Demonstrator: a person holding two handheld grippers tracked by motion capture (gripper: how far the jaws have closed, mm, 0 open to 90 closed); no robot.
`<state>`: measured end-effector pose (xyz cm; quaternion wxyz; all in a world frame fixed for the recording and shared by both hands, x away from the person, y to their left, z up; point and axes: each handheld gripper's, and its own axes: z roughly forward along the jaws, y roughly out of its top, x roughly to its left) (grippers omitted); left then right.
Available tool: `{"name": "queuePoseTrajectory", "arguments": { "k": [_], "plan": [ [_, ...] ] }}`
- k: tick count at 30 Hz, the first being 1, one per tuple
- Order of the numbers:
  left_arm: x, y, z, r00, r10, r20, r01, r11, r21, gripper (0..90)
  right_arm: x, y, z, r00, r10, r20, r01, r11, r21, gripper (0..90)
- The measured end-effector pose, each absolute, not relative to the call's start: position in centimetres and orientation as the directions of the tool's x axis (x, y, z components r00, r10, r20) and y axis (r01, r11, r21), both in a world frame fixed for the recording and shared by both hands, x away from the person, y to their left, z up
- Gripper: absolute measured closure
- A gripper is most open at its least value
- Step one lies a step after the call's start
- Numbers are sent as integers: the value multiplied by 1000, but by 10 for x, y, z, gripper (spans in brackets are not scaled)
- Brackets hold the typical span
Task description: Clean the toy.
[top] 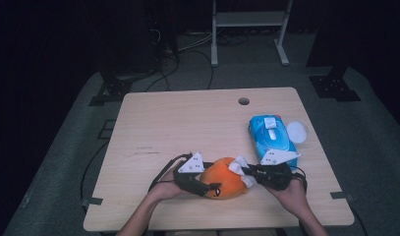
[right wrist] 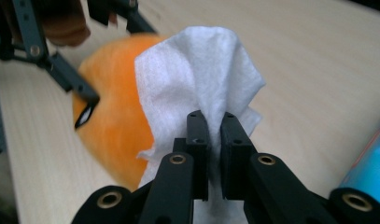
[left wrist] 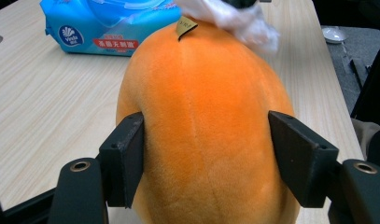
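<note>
An orange plush toy [top: 226, 178] lies near the table's front edge. My left gripper [top: 207, 188] is shut on it, both pads pressed into the plush toy's [left wrist: 204, 130] sides in the left gripper view. My right gripper [top: 247, 173] comes in from the right, shut on a white wipe [top: 238, 165]. In the right gripper view the wipe [right wrist: 197, 88] stands up from between the jaws and rests against the orange toy [right wrist: 115, 116]. The left gripper's black frame [right wrist: 47, 51] shows at the top left there.
A blue pack of wet wipes [top: 271, 133] lies on the right of the wooden table [top: 178, 123], with a round white lid [top: 297, 130] beside it. A cable hole [top: 243, 101] sits near the far edge. A person's hands reach in from the bottom.
</note>
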<state>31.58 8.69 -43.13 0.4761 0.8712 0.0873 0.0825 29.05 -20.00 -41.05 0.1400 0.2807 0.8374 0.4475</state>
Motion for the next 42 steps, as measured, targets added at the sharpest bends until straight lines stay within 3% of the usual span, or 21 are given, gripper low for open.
{"name": "queuePoseTrajectory", "arguments": {
  "k": [6, 15, 19, 26, 30, 36, 42],
  "plan": [
    [318, 92, -432, 972, 229, 51, 83, -537, 840, 312, 282, -200, -420, -819, 573, 27, 370, 492, 788, 832],
    [314, 88, -432, 981, 177, 81, 28, -539, 842, 319, 280, -184, -399, -828, 560, -41, 274, 466, 841, 834],
    [319, 92, -433, 976, 212, 44, 75, -523, 849, 311, 289, -196, -406, -812, 582, 31, 337, 424, 841, 834],
    [326, 101, -437, 972, 234, -14, 131, -492, 861, 302, 286, -200, -430, -824, 562, 63, 412, 521, 747, 830],
    [325, 99, -438, 972, 237, -13, 130, -486, 864, 304, 287, -200, -423, -827, 560, 42, 397, 530, 749, 829],
    [318, 92, -435, 978, 206, 40, 73, -509, 858, 307, 292, -203, -399, -812, 580, 71, 361, 403, 841, 831],
    [325, 98, -438, 974, 228, 0, 115, -492, 863, 299, 293, -202, -425, -821, 560, 113, 428, 473, 770, 830]
  ]
}}
